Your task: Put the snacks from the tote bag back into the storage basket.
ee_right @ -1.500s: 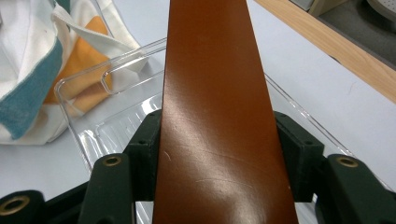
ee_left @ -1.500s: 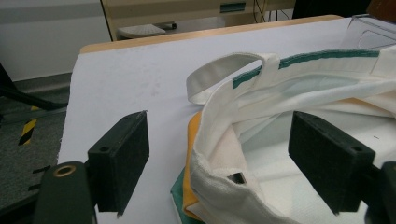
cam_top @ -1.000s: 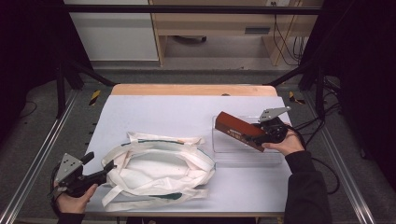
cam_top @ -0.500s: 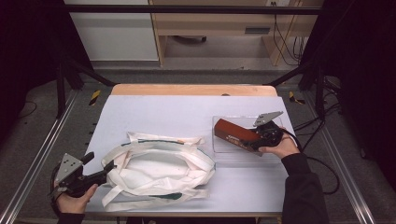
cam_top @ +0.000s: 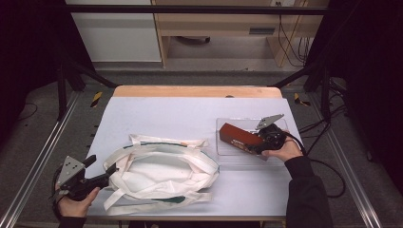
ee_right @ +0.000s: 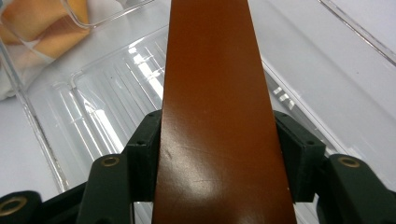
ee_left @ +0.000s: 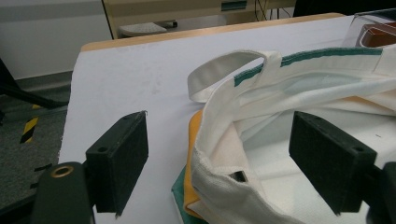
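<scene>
A brown box [ee_right: 219,107] is gripped between the 2 jaws of the right gripper [cam_top: 266,141] inside a clear tray [cam_top: 228,149]; its far end is cut off in the right gripper view. The left gripper [ee_left: 219,163] is spread open around the rim of a white tote bag [cam_top: 161,173], pads apart from the cloth.

The right tool [cam_top: 259,142] carries the brown box [cam_top: 237,137] lower, toward the table's near edge, so it now lies low inside the clear tray [cam_top: 228,154].

left gripper [cam_top: 97,173]: black, grey triangular plate | right gripper [cam_top: 259,142]: black, trailing cable | sleeve [cam_top: 306,194]: dark
</scene>
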Tool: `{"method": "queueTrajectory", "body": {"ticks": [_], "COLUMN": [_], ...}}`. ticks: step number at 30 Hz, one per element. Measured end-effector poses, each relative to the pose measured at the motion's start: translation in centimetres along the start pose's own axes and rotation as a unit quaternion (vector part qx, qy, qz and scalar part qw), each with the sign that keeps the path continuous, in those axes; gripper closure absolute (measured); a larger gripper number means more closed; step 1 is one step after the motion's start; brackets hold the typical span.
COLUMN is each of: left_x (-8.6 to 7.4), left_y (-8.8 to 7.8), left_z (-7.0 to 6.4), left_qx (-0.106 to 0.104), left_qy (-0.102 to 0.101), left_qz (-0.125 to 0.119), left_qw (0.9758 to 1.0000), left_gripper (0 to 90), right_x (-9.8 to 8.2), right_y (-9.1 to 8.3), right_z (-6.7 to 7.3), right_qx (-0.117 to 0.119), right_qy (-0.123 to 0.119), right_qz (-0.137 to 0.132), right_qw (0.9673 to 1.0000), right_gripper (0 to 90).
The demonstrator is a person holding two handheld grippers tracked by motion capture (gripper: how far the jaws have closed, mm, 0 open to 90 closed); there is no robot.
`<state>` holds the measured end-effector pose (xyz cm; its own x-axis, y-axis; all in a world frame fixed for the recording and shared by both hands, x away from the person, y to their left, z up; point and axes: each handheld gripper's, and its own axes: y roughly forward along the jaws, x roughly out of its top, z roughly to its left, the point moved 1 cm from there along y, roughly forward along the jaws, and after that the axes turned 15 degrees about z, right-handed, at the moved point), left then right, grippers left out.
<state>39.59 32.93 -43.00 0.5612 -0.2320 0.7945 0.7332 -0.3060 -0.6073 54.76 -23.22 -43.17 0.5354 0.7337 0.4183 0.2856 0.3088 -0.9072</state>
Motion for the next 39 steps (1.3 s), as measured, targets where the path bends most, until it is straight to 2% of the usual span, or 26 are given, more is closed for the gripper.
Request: {"method": "queueTrajectory", "body": {"ticks": [6,9,11,15,17,20,24,31,32,34,39], "left_x": [0.0,0.0,0.0,0.0,0.0,0.0,0.0,0.0,0.0,0.0,0.0], "left_y": [0.0,0.0,0.0,0.0,0.0,0.0,-0.1,-0.1,-0.2,-0.2,-0.2], "left_z": [-0.1,-0.1,-0.1,-0.1,-0.2,-0.2,-0.2,-0.2,-0.2,-0.2,-0.2], "left_qx": [-0.001,-0.001,-0.001,0.0,-0.001,-0.001,-0.001,-0.003,-0.003,-0.004,-0.003], "left_qy": [0.003,0.002,0.001,0.002,0.002,0.002,0.003,0.003,0.003,0.003,0.003], "left_qz": [0.0,0.0,0.0,0.0,0.0,0.001,0.0,-0.002,-0.002,-0.002,-0.003], "left_qw": [1.0,1.0,1.0,1.0,1.0,1.0,1.0,1.0,1.0,1.0,1.0], "left_gripper": [19.7,19.7,19.7,19.7,19.7,19.7,19.8,19.9,19.9,19.9,19.9], "right_x": [0.0,0.1,0.2,0.5,0.5,0.5,0.3,-0.8,-0.9,-1.1,-1.1], "right_y": [0.0,-0.3,-0.7,-2.0,-2.7,-3.5,-4.3,-3.5,-3.3,-3.0,-2.4], "right_z": [0.1,0.3,0.5,1.3,1.7,2.3,3.1,4.3,4.4,4.6,5.1], "right_qx": [-0.009,-0.009,-0.019,-0.031,-0.036,-0.04,-0.045,-0.051,-0.048,-0.056,-0.05], "right_qy": [0.006,0.011,0.01,0.019,0.035,0.07,0.104,0.13,0.135,0.131,0.131], "right_qz": [0.003,-0.008,-0.017,-0.048,-0.066,-0.075,-0.085,-0.077,-0.075,-0.06,-0.042], "right_qw": [0.9999,0.9999,0.9996,0.9982,0.9966,0.994,0.99,0.9872,0.9868,0.988,0.9892], "right_gripper": [40.5,39.4,39.1,40.4,44.1,52.1,67.5,89.7,90.0,90.0,90.0]}}
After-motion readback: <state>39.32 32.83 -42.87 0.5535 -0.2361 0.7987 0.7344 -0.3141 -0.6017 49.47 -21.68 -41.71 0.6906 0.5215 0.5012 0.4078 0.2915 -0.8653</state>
